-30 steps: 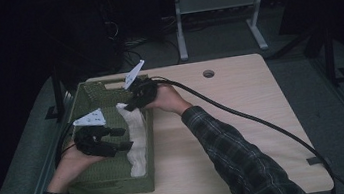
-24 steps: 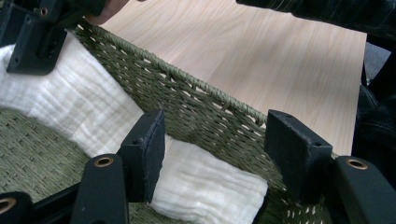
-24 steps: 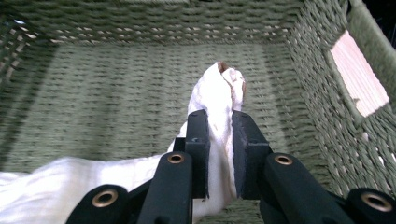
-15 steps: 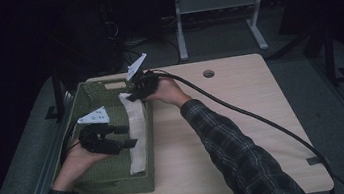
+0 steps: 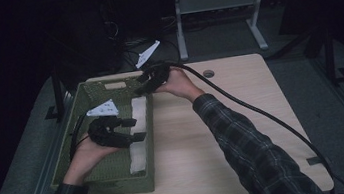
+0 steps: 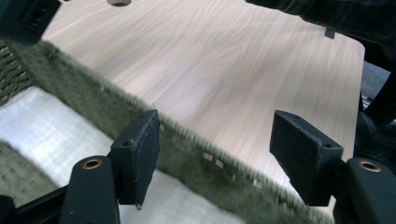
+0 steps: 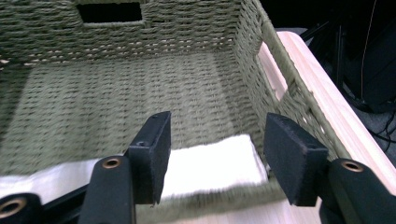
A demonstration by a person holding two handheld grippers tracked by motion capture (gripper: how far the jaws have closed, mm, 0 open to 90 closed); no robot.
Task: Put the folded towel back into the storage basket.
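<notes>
White towel (image 5: 139,131) lies folded along the right inner wall of the green woven basket (image 5: 95,180) on our desk (image 5: 243,118). Our left gripper (image 5: 131,130) hovers over the towel with its jaws apart and empty, having just opened further. Our right gripper (image 5: 142,88) sits above the basket's far right corner, its jaws also just opened, holding nothing.
</notes>
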